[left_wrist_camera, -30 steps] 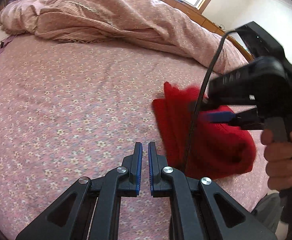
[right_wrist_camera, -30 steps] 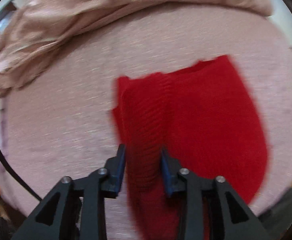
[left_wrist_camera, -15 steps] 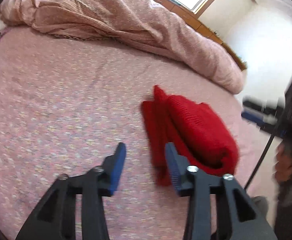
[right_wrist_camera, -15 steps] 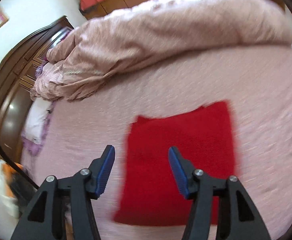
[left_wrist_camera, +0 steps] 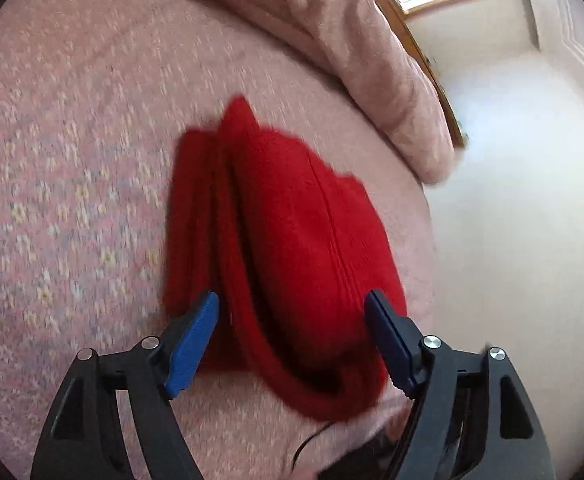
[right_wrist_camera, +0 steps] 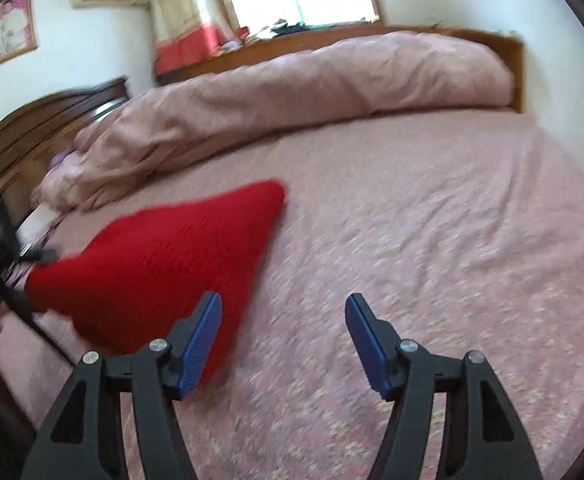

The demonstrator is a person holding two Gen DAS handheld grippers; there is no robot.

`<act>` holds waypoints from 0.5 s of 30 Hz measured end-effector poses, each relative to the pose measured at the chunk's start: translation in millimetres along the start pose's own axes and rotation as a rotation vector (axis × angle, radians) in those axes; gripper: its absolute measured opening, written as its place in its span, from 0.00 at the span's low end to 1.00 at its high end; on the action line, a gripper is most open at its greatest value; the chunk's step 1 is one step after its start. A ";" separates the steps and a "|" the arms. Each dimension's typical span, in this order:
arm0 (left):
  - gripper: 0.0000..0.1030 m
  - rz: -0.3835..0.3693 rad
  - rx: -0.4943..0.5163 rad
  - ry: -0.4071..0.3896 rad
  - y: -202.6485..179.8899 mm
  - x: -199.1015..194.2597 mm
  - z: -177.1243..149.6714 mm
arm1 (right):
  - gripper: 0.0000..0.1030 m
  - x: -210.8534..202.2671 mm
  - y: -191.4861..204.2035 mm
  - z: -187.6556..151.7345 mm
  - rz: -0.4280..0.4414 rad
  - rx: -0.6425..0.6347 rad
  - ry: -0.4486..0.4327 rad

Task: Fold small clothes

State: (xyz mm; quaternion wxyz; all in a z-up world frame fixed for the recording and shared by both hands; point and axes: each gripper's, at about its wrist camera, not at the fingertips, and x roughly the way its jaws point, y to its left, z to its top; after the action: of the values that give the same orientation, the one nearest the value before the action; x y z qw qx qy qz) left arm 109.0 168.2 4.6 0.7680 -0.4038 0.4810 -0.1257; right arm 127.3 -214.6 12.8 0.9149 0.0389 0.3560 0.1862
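Blue pads line the fingers of the left gripper (left_wrist_camera: pixel 292 340), whose jaws have just been opening and now stand wide, framing the near end of the folded red garment (left_wrist_camera: pixel 280 240) without visibly pressing on it; blur makes it hard to say whether the pads brush the knit. The right gripper (right_wrist_camera: pixel 284 340) has also just been spreading its jaws and grips nothing: only bedsheet (right_wrist_camera: pixel 411 220) shows between its pads, and the red garment (right_wrist_camera: pixel 160 264) lies off to its left on the bed, partly hidden behind the left finger. A second ago that gripper had the knit between its fingers; since then it has drawn back and swung aside, while the left one, then pinched shut over bare sheet, has come over the garment. A rumpled pink quilt (right_wrist_camera: pixel 311 84) lies along the far side of the bed. At the left edge of the right wrist view, dark shapes and a cable are cut off and too smeared to make out.
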 end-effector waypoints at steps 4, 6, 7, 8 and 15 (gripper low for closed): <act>0.67 -0.009 -0.014 -0.056 -11.9 2.9 15.1 | 0.66 -1.2 11.0 -10.9 -0.059 -0.174 -0.007; 0.67 0.027 0.001 -0.066 -19.4 6.3 20.4 | 0.66 -1.9 13.5 -16.0 -0.069 -0.217 0.001; 0.67 0.054 0.020 -0.084 -24.3 6.2 21.3 | 0.66 -2.4 13.8 -19.2 -0.064 -0.225 0.006; 0.67 0.067 0.034 -0.097 -26.9 5.5 21.6 | 0.66 -2.0 15.0 -22.5 -0.063 -0.227 0.009; 0.34 0.169 0.081 0.017 -33.7 47.8 13.1 | 0.66 8.8 -2.1 -29.8 -0.085 -0.160 0.056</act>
State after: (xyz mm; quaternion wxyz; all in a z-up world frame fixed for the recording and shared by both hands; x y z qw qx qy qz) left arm 150.8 125.3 2.0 0.7874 -0.3294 0.5144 -0.0831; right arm 114.1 -215.1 -15.5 0.9119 -0.0547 0.3667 0.1758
